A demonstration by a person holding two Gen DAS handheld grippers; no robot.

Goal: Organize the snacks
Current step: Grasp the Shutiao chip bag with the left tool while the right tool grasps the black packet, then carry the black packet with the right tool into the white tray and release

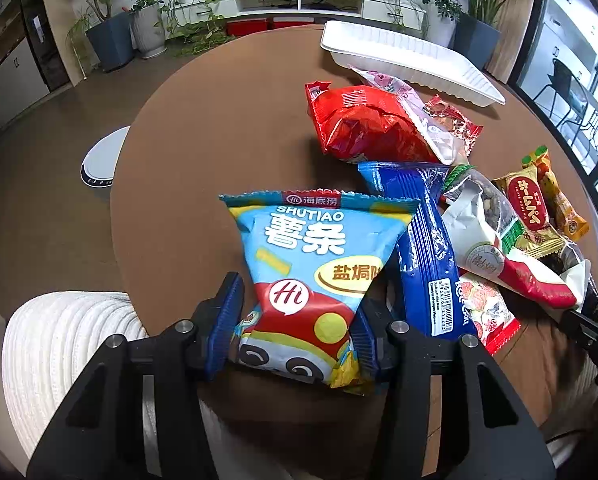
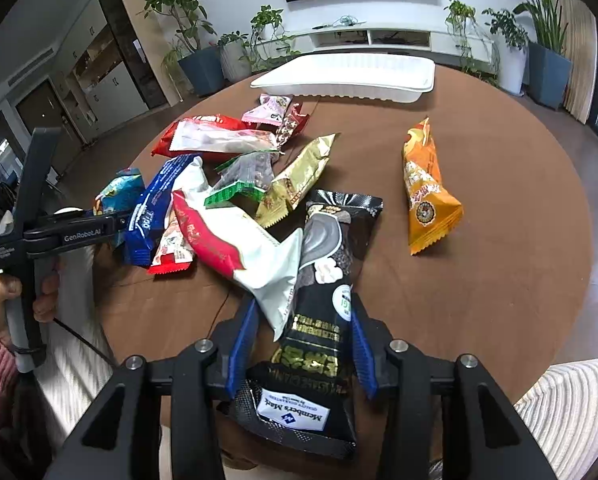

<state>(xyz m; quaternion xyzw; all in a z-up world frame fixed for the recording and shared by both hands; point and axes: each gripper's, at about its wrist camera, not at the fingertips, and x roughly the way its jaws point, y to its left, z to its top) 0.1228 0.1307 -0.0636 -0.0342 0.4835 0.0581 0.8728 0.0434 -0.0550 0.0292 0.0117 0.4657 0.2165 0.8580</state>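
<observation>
The left gripper (image 1: 297,334) pinches the light-blue crinkled potato-stick bag (image 1: 319,268) at its lower end, so the bag hangs clear of the round brown table (image 1: 219,128). The right gripper (image 2: 303,350) brackets the black glossy snack pouch (image 2: 323,320); whether its jaws have closed on it cannot be told. The white ribbed plastic tray (image 2: 351,76), probably the destination, sits at the far table edge beyond the pile.

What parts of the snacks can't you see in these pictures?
- Blue fries bag, left wrist view: its bottom corners hide behind the jaws.
- Black bag, right wrist view: the white-and-red bag covers its left edge.
- White tray, both views: its inside is hidden by its wall.
</observation>
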